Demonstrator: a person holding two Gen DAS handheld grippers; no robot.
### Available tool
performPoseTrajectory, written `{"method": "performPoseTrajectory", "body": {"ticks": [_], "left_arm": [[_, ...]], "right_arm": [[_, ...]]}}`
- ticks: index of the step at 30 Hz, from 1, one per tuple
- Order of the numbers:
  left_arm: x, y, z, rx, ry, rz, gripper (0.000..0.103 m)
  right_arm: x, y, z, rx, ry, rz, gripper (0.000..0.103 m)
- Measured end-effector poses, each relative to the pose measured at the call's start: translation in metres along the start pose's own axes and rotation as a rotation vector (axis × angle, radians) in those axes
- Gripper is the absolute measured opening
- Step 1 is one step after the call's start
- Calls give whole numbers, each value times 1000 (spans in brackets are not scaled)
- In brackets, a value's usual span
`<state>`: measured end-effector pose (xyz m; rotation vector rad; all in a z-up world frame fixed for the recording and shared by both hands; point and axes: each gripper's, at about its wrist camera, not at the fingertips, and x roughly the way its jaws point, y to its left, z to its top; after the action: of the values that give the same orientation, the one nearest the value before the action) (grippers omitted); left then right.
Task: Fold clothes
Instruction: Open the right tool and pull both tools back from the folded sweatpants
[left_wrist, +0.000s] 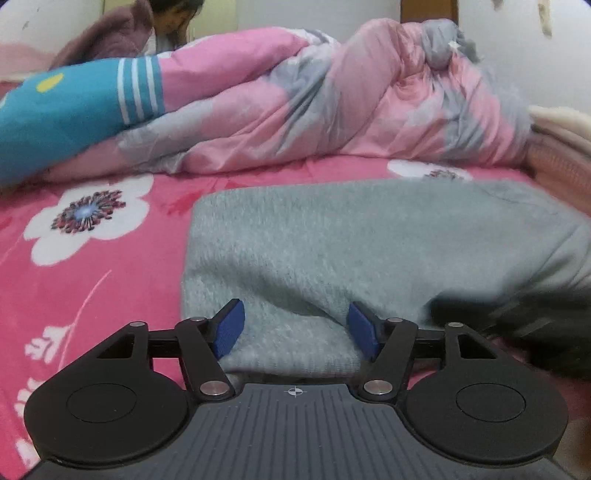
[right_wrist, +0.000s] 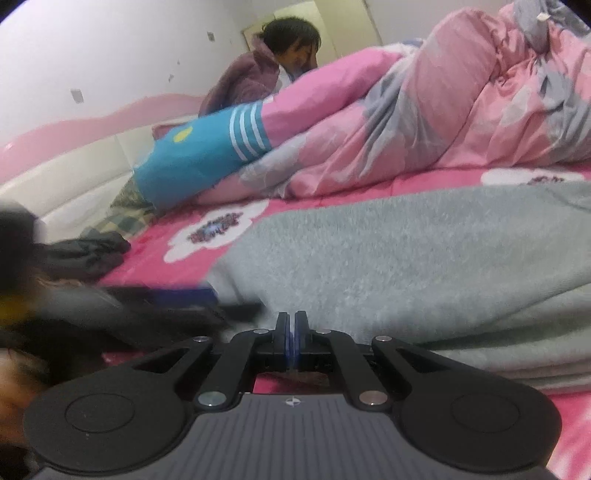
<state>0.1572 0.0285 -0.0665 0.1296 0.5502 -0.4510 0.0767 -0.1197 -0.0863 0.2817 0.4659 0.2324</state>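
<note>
While the grey sweater (left_wrist: 369, 240) lies folded, both grippers hover.
Left gripper (left_wrist: 295, 328) gapes at six o'clock, untouching; right gripper (right_wrist: 291, 332) is closed, empty.

Fuzzy grey sweater (left_wrist: 369, 240) lies folded on bedsheet (left_wrist: 92, 295).

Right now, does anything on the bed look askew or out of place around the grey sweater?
The grey sweater lies folded and fairly square on the floral sheet. Untidy items: the pink quilt heaped behind it, and a dark garment crumpled near the bed edge. Nothing looks spilled or damaged.
</note>
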Motion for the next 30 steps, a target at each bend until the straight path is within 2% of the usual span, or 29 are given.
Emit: {"method": "performPoseTrajectory", "body": {"ticks": [2,5,7,8,12,14,17,20,22,23,24,26,28,30], "left_arm": [[-1,5,-2,-13,-2,10,68],[-2,16,-7,-47,-4,-1,69],[-1,22,-8,-59,-4,-6,69],[-1,23,-8,-64,-4,-7,69],[-2,24,-7,-80,-2,-12,69],[-3,25,-7,-88,-6,-17,69],[-4,29,-8,-112,-10,-33,69],[-6,36,-7,-146,-15,-54,69],[-9,44,-7,-186,-25,-73,69],[-12,49,-7,-213,-37,-78,69],[-16,56,-7,-244,-55,-79,69],[-24,69,-7,-312,-92,-83,69],[-28,84,-5,-408,-126,-110,69],[-29,82,0,-413,-141,-122,69]], "right_arm": [[-27,-6,7,-2,-84,-32,1],[-51,-23,23,-70,-163,-172,2],[-50,-43,21,-96,-117,-254,2],[-41,-54,13,-113,-21,-309,1],[-38,-68,5,-94,41,-304,1],[-40,-62,15,-81,21,-352,2],[-54,-44,28,-62,-63,-264,2],[-51,-18,31,-131,-128,-160,2],[-37,-6,20,-162,-86,-98,3],[-22,-7,9,-166,-16,-80,12],[-8,-8,-1,-171,55,-61,15],[-5,-7,-14,-193,30,-72,15],[-7,-6,-12,-190,43,-78,16],[-4,-6,-16,-199,35,-81,16]]}}
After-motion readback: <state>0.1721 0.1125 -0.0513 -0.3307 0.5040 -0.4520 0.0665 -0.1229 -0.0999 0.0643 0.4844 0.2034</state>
